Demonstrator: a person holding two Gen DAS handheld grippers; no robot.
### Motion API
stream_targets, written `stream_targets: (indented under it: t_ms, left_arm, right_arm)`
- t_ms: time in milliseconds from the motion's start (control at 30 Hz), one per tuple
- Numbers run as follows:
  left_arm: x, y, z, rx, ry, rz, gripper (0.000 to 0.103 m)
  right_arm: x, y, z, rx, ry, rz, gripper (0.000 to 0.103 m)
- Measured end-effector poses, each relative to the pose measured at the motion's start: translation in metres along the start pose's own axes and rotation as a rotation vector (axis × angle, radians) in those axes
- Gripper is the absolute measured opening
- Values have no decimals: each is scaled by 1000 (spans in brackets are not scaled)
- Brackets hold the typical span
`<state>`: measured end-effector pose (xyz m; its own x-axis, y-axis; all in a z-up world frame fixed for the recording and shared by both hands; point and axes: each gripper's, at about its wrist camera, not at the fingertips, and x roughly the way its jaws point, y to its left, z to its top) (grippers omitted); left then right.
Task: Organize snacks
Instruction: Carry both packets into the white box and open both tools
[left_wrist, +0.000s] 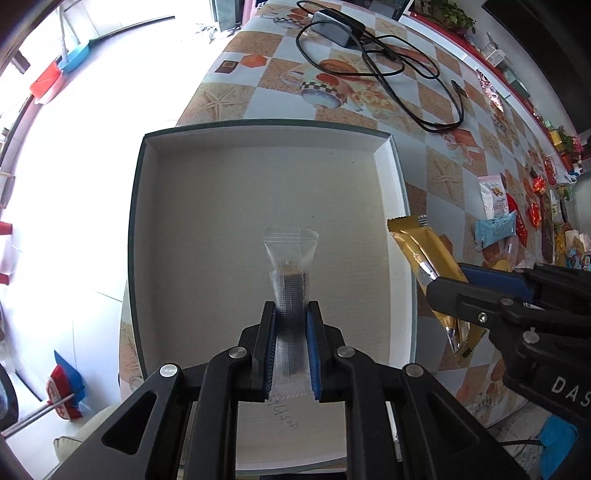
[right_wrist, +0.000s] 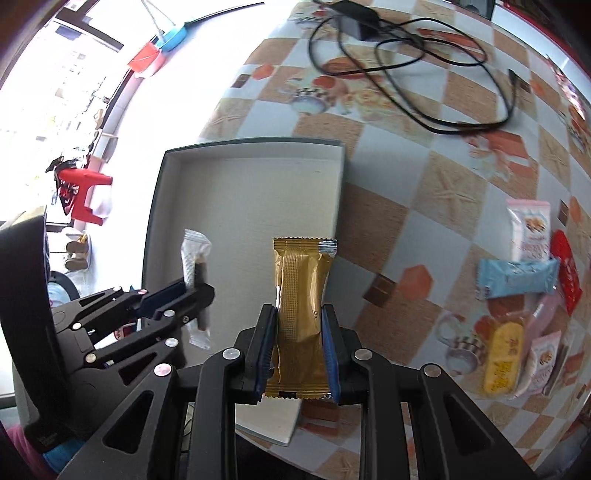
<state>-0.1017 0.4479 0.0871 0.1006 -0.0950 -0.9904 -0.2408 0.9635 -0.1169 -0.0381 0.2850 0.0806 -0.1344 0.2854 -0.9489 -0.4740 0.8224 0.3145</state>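
My left gripper (left_wrist: 291, 314) is shut on a clear packet with a dark snack inside (left_wrist: 291, 273), held over the open grey box (left_wrist: 258, 177). It also shows in the right wrist view (right_wrist: 195, 284), at the left, with the clear packet (right_wrist: 194, 251). My right gripper (right_wrist: 300, 314) is shut on a gold snack packet (right_wrist: 301, 295), above the box's right wall (right_wrist: 341, 192). In the left wrist view the right gripper (left_wrist: 443, 286) holds the gold packet (left_wrist: 424, 254) just right of the box.
A pile of snack packets (right_wrist: 517, 280) lies on the patterned tablecloth (right_wrist: 424, 184) to the right. A black power adapter and tangled cable (right_wrist: 388, 37) lie at the far side. The table's left edge drops to a bright floor with a red stool (right_wrist: 86, 195).
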Motion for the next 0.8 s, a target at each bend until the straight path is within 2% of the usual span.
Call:
stream_targets:
  t_ms: [367,433,500,567,600,633,667,733,767,800]
  left_arm:
    - [8,24,-7,-36,23,15,17]
    - [8,24,-8,-35,22,21,18]
    - [8,25,-8,-34,22,30,24]
    - [8,26,-9,-36,24,41,43]
    - [8,25,-10,-39,19,55,62]
    - [6,25,-11,-43,6,73,74]
    - [5,26,-12,-42,0,85,78]
    - [3,26,-13,-40,-3,96,79]
    - [4,26,-12,-40,6,102,79]
    - [4,26,-12,-41,13,94,79]
  right_arm:
    - [30,36,18,-45,44,-5,26]
    - [36,39,19,-49,51,-7,26]
    - [39,40,21,-51,57,-4,26]
    - [42,42,24,-48,66,-4,27]
    - [44,41,25,-45,71,-5,27]
    - [45,41,26,-44,76,-5,27]
    - [45,40,27,-41,81,-3,28]
    - [44,35,29,-27,80,1,57]
    - [42,31,30,-20,72,-12,76]
    - [40,28,31,-15,62,-20,83]
